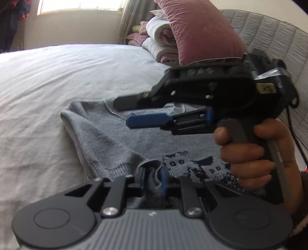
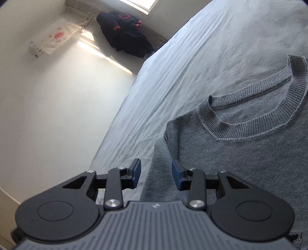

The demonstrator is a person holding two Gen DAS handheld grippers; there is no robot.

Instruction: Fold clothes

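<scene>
1. a grey knitted sweater (image 1: 123, 132) lies spread on a white bedsheet (image 1: 57, 80), its ribbed round collar (image 2: 256, 123) lying flat and open toward the head of the bed.
2. the left gripper (image 1: 152, 179) pinches a bunched fold of the sweater's grey fabric between its blue pads (image 1: 163, 180); the cloth rises in a small ridge between the jaws.
3. just beside that fold lies a patch of dark patterned knit (image 1: 194, 167), probably part of the same garment, though the blur makes that hard to confirm.
4. the right gripper (image 2: 156, 174) hangs above the sweater's shoulder edge with its jaws spread apart; nothing sits between its blue pads (image 2: 137, 173), and they press on no cloth.
5. in the left wrist view the right gripper (image 1: 123, 111) shows from the side, held by a hand (image 1: 250, 153) wrapped round its grey handle, fingers pointing over the collar area.
6. a pink pillow (image 1: 200, 30) leans against a grey quilted headboard (image 1: 269, 32), with folded bedding (image 1: 159, 38) stacked beside it.
7. beyond the bed, a dark garment with red trim (image 2: 127, 36) hangs near a bright window (image 1: 80, 5).
</scene>
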